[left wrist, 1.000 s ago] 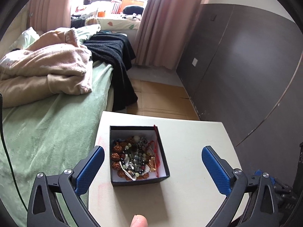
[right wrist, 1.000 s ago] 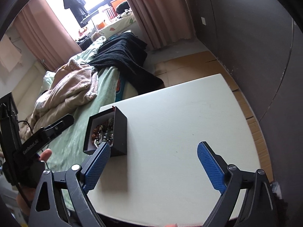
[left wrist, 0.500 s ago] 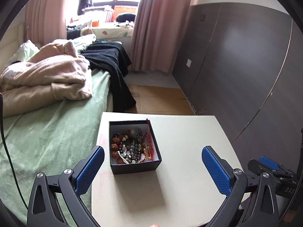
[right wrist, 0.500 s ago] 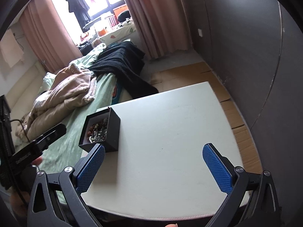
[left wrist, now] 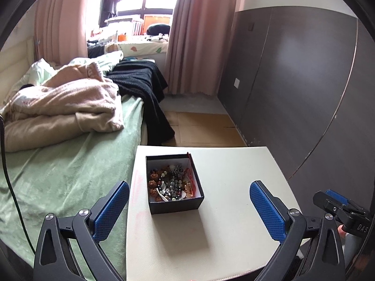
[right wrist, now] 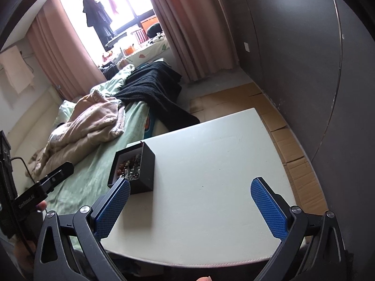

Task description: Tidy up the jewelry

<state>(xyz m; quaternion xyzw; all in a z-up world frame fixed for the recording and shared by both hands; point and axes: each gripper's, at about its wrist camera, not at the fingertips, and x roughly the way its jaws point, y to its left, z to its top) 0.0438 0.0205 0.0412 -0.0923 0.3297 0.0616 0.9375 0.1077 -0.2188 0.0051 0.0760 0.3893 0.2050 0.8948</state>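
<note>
Jewelry [left wrist: 170, 184], a tangle of beads and a red cord, lies in a black box [left wrist: 176, 205] that we see ahead of our left gripper [left wrist: 189, 207], between its two blue fingers [left wrist: 112, 209] and a little nearer the left one. We hold both grippers with fingers wide apart and empty; from our right gripper [right wrist: 190, 207] the box stands on the white table [right wrist: 211, 187] just beyond the left fingertip.
</note>
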